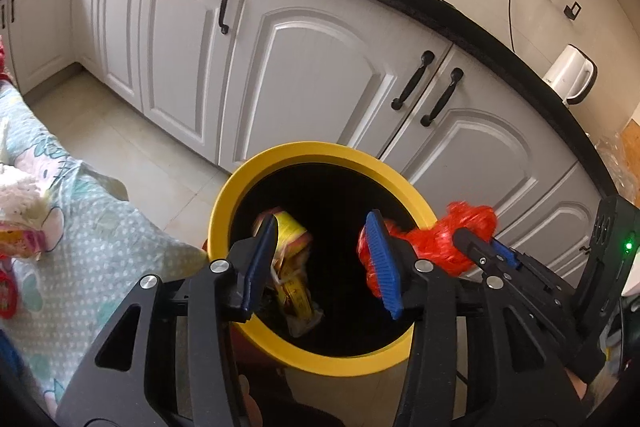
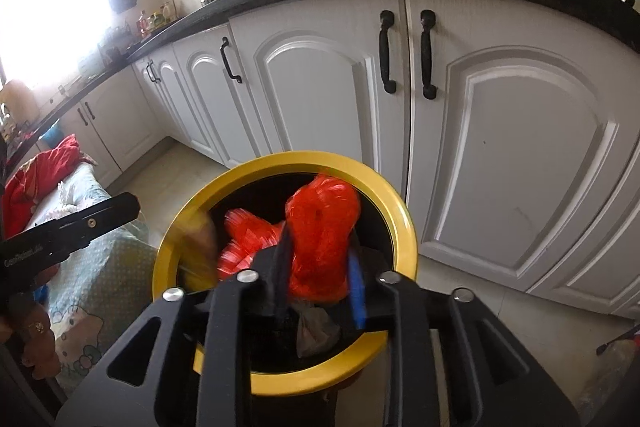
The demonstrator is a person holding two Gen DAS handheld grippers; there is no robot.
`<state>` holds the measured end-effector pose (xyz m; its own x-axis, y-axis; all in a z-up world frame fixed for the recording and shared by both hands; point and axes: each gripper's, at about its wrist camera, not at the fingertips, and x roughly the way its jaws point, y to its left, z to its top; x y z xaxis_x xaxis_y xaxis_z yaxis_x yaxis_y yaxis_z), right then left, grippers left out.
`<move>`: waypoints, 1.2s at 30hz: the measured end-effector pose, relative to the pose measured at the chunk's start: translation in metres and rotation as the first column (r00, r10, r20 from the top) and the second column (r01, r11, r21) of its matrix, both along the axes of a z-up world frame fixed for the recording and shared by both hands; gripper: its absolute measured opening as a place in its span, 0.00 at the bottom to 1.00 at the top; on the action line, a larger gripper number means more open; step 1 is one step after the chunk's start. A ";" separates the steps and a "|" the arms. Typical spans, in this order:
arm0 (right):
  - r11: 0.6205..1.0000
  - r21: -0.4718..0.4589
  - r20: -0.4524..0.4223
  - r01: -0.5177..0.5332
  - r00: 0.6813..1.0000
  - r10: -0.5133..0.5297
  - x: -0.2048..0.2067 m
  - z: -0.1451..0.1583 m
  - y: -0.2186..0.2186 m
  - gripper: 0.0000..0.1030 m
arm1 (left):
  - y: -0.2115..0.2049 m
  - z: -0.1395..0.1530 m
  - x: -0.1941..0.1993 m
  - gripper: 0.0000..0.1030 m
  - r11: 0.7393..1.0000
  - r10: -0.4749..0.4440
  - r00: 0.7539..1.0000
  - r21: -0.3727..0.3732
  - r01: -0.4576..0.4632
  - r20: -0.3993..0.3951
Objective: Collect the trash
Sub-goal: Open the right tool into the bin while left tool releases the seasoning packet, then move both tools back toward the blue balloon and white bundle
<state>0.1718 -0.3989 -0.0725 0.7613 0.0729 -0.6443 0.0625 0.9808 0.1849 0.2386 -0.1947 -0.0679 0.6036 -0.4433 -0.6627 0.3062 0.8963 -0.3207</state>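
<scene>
Meanwhile the left gripper (image 1: 320,263) hangs spread wide above the yellow bin (image 1: 256,171), a yellow wrapper (image 1: 294,239) between its fingers untouched; the right gripper (image 2: 320,283) is clamped on red netting (image 2: 320,227) over the bin.

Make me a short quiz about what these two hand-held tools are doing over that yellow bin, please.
1. True or false: the left tool is clamped on the red mesh.
2. Which tool holds the red mesh wad? A) left B) right C) neither
3. Fill in: the yellow wrapper sits inside the rim of the ______.

Key:
1. False. The left tool's jaws stand apart over the bin's opening, with nothing between them.
2. B. The right tool has the mesh between its blue pads, above the bin.
3. Yellow bin.
</scene>
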 end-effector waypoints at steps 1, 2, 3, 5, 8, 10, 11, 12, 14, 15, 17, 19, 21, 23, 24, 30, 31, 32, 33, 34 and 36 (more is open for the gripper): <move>1.000 0.000 0.001 0.003 1.000 -0.003 0.000 0.001 0.000 0.26 | 0.002 0.001 -0.001 0.36 1.000 0.004 1.000 0.000 -0.004 0.001; 1.000 0.001 0.004 0.003 1.000 -0.003 0.000 0.001 -0.001 0.27 | 0.004 0.002 -0.001 0.37 1.000 0.009 1.000 0.002 -0.009 0.003; 1.000 0.004 0.008 0.005 1.000 -0.005 -0.001 0.003 -0.001 0.31 | 0.006 0.003 -0.003 0.38 1.000 0.014 1.000 0.005 -0.014 0.007; 1.000 0.009 0.017 0.008 1.000 -0.008 -0.001 0.005 -0.001 0.37 | 0.011 0.006 -0.005 0.40 1.000 0.023 1.000 0.007 -0.023 0.015; 1.000 0.012 0.026 -0.002 1.000 0.002 -0.002 0.008 0.001 0.39 | 0.017 0.011 -0.009 0.45 0.999 0.038 0.999 0.011 -0.038 0.031; 1.000 0.011 0.031 -0.012 0.999 0.012 -0.002 0.009 0.003 0.42 | 0.023 0.015 -0.014 0.49 0.999 0.049 0.998 0.017 -0.049 0.040; 1.000 0.010 0.032 -0.016 0.999 0.016 -0.002 0.010 0.004 0.42 | 0.025 0.016 -0.016 0.52 0.998 0.054 0.997 0.021 -0.055 0.047; 1.000 0.009 0.033 -0.019 0.999 0.019 -0.002 0.011 0.005 0.43 | 0.028 0.018 -0.019 0.54 0.998 0.061 0.997 0.027 -0.063 0.056; 1.000 0.010 0.040 -0.022 0.999 0.022 -0.004 0.013 0.008 0.47 | 0.034 0.022 -0.025 0.61 0.996 0.078 0.994 0.036 -0.081 0.075; 1.000 0.011 0.044 -0.024 0.999 0.024 -0.004 0.015 0.009 0.48 | 0.038 0.024 -0.028 0.63 0.995 0.086 0.993 0.038 -0.089 0.084; 0.999 0.011 0.050 -0.030 0.998 0.030 -0.005 0.017 0.011 0.49 | 0.045 0.029 -0.033 0.70 0.993 0.105 0.989 0.042 -0.109 0.102; 0.999 0.011 0.059 -0.034 0.998 0.033 -0.007 0.021 0.014 0.52 | 0.053 0.033 -0.038 0.73 0.991 0.124 0.985 0.044 -0.130 0.117; 0.999 0.013 0.065 -0.041 0.997 0.040 -0.009 0.024 0.019 0.54 | 0.061 0.036 -0.043 0.78 0.988 0.143 0.981 0.044 -0.150 0.128; 0.999 0.014 0.075 -0.052 0.996 0.051 -0.010 0.028 0.024 0.56 | 0.068 0.039 -0.047 0.84 0.985 0.158 0.978 0.049 -0.166 0.139; 0.998 0.013 0.080 -0.060 0.995 0.059 -0.011 0.029 0.027 0.58 | 0.071 0.040 -0.049 0.85 0.983 0.167 0.975 0.053 -0.176 0.146; 0.995 0.012 0.104 -0.104 0.989 0.102 -0.019 0.039 0.045 0.62 | 0.096 0.048 -0.064 0.89 0.969 0.222 0.959 0.068 -0.236 0.176; 0.994 0.011 0.109 -0.113 0.988 0.111 -0.020 0.042 0.048 0.63 | 0.100 0.049 -0.066 0.89 0.967 0.232 0.956 0.067 -0.246 0.178; 0.993 0.011 0.113 -0.121 0.987 0.119 -0.020 0.044 0.051 0.63 | 0.105 0.050 -0.068 0.89 0.965 0.240 0.954 0.065 -0.255 0.179; 0.992 0.012 0.115 -0.127 0.985 0.124 -0.021 0.045 0.053 0.63 | 0.110 0.051 -0.070 0.89 0.962 0.252 0.951 0.062 -0.266 0.180; 0.991 0.011 0.119 -0.137 0.984 0.134 -0.022 0.047 0.056 0.63 | 0.114 0.052 -0.071 0.89 0.960 0.259 0.949 0.061 -0.274 0.182; 0.988 0.009 0.124 -0.153 0.981 0.150 -0.023 0.049 0.061 0.64 | 0.120 0.053 -0.075 0.89 0.956 0.271 0.945 0.062 -0.286 0.186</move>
<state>0.1488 -0.3380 -0.0236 0.8137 0.2048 -0.5440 -0.1109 0.9734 0.2005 0.1637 -0.0748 -0.0148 0.8036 -0.1868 -0.5651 0.0844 0.9756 -0.2024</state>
